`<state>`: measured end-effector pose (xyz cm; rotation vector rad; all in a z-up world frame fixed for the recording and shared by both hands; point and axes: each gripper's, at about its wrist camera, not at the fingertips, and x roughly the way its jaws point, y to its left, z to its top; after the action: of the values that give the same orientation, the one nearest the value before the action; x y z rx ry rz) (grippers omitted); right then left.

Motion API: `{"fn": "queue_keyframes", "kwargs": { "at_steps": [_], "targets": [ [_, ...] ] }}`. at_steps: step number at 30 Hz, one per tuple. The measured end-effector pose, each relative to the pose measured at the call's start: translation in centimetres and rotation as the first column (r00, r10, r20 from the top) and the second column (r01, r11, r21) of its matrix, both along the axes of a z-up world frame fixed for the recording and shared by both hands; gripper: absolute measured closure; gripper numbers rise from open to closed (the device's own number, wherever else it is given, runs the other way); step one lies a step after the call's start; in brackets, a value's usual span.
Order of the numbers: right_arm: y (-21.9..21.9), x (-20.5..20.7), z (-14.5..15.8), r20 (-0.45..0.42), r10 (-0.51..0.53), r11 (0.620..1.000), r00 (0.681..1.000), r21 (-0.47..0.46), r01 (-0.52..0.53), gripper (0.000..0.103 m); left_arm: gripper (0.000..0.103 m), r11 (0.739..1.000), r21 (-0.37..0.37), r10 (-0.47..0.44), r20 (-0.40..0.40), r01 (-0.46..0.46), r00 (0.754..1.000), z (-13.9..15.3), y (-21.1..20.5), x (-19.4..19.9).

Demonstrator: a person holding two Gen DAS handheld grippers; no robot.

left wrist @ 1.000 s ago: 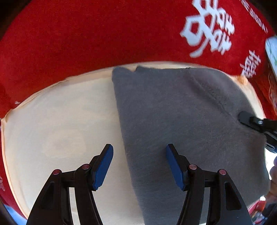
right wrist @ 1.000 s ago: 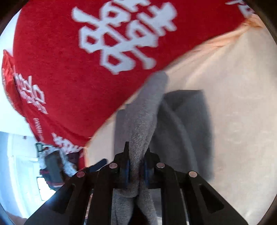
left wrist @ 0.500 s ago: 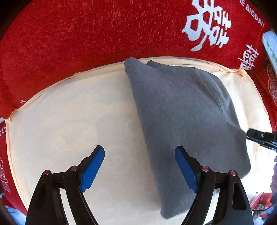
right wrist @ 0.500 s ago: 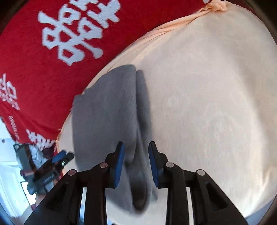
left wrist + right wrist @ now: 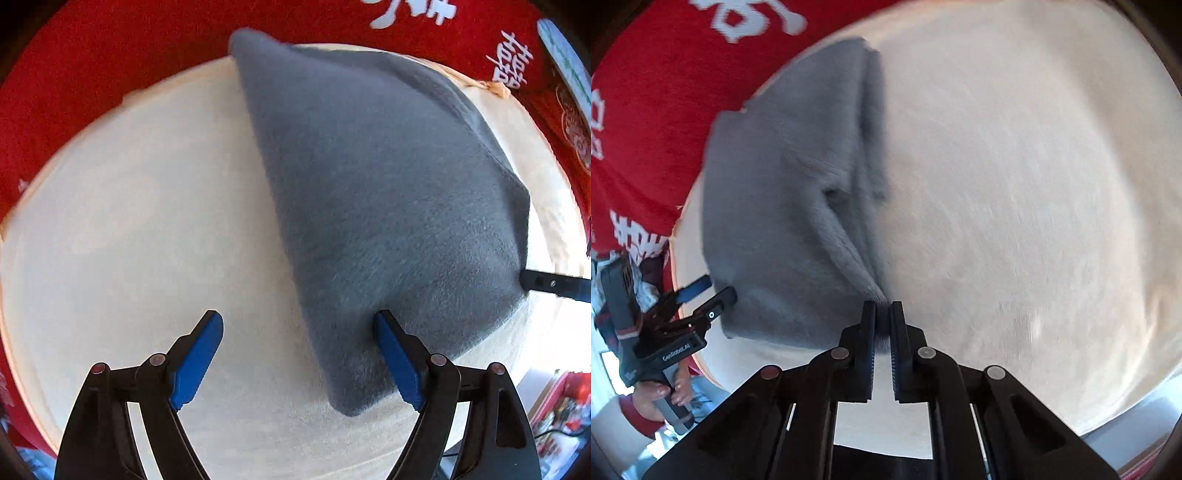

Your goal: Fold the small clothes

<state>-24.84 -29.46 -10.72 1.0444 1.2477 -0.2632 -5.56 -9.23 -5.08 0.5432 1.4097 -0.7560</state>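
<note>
A folded grey fleece garment (image 5: 384, 192) lies on a cream cushion (image 5: 147, 229). My left gripper (image 5: 299, 354) is open, its jaws wide apart, and straddles the garment's near left edge; its right finger presses against the fabric. My right gripper (image 5: 883, 314) is shut on a corner of the grey garment (image 5: 775, 192) at the near edge. Its tip shows at the garment's right side in the left wrist view (image 5: 546, 284). The left gripper also shows in the right wrist view (image 5: 709, 299), at the garment's near left corner.
A red cloth with white characters (image 5: 110, 51) surrounds the cushion at the back and sides; it also shows in the right wrist view (image 5: 646, 92). Bare cushion (image 5: 1015, 184) spreads right of the garment. Clutter (image 5: 561, 406) lies beyond the cushion's right edge.
The right gripper let go of the lifted garment, which dropped flat, then shut again on its near corner. The left gripper stayed open and moved closer to the garment's edge.
</note>
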Motion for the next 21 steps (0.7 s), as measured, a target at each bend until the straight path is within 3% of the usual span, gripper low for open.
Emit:
{"fn": "queue_keyframes", "kwargs": {
  "at_steps": [3, 9, 12, 16, 21],
  "targets": [
    [0.7, -0.3, 0.3, -0.002, 0.034, 0.999, 0.999, -0.039, -0.034, 0.096, 0.018, 1.000, -0.004, 0.000, 0.006, 0.000, 1.000, 0.1, 0.2, -0.2],
    [2.0, -0.3, 2.0, -0.096, 0.087, 0.988, 0.992, -0.118, -0.098, 0.095, 0.018, 1.000, 0.008, -0.018, 0.021, 0.018, 1.000, 0.3, -0.2, -0.4],
    [1.9, 0.5, 4.2, -0.068, 0.068, 0.981, 0.995, -0.178, -0.079, 0.095, 0.018, 1.000, 0.003, 0.008, 0.007, -0.008, 1.000, 0.0, -0.1, -0.1],
    [1.0, 2.6, 7.3, 0.050, 0.057, 0.970, 0.997, -0.239, -0.044, 0.094, 0.018, 1.000, 0.003, 0.025, 0.002, -0.025, 1.000, 0.0, 0.5, 0.0],
    [1.0, 6.9, 6.6, 0.039, 0.115, 0.953, 0.993, -0.287, -0.099, 0.094, 0.018, 1.000, 0.015, 0.024, 0.001, -0.024, 1.000, 0.1, 0.8, 0.3]
  ]
}}
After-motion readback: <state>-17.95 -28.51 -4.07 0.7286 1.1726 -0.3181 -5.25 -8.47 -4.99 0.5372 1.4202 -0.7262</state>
